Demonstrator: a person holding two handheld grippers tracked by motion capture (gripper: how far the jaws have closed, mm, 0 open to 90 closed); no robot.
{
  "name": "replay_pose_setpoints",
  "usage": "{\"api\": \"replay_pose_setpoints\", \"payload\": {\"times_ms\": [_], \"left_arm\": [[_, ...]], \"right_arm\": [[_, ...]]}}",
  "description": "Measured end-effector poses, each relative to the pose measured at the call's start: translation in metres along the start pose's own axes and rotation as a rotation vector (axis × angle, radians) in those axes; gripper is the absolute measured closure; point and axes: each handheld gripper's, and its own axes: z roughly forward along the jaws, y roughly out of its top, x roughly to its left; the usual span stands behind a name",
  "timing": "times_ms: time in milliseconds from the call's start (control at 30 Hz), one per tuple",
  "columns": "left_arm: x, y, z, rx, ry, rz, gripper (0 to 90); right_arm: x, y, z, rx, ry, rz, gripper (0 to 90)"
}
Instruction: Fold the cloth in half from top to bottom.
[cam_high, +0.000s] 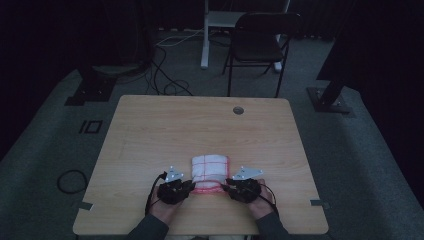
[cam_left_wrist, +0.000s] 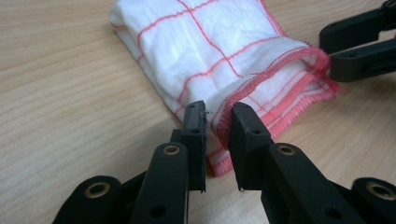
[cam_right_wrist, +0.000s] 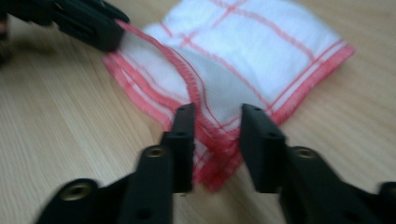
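Observation:
A folded white cloth (cam_high: 210, 170) with red grid lines and a red hem lies on the wooden table (cam_high: 150, 140) near its front edge. My left gripper (cam_high: 192, 186) is at the cloth's near left corner, my right gripper (cam_high: 227, 186) at its near right corner. In the left gripper view the jaws (cam_left_wrist: 218, 116) stand narrow with the hem of the cloth's (cam_left_wrist: 210, 46) top layer pinched between them. The right gripper (cam_left_wrist: 331, 51) holds the other end of that raised hem. In the right gripper view the jaws (cam_right_wrist: 217, 116) grip the cloth's (cam_right_wrist: 261, 46) edge, and the left gripper (cam_right_wrist: 116, 32) is at the upper left.
A round cable hole (cam_high: 238, 110) sits near the table's far edge. Beyond the table stand a dark folding chair (cam_high: 260, 35) and a white post (cam_high: 205, 40). Cables lie on the grey floor (cam_high: 72, 180) at the left. The person's hands rest at the table's front edge.

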Motion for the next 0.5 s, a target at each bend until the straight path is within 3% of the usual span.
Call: {"api": "replay_pose_setpoints", "payload": {"times_ms": [133,367,500], "left_arm": [[0.001,-0.004,0.000,0.011,0.001,0.008,78.9],[0.006,-0.015,-0.005,0.022,0.012,-0.017,74.9],[0.009,-0.016,-0.010,0.003,0.025,-0.026,73.2]], "right_arm": [[-0.001,-0.003,0.001,0.033,-0.003,0.005,88.2],[-0.006,-0.009,-0.003,0.062,-0.022,0.025,90.0],[-0.008,-0.012,-0.009,0.044,-0.037,0.041,90.0]]}}
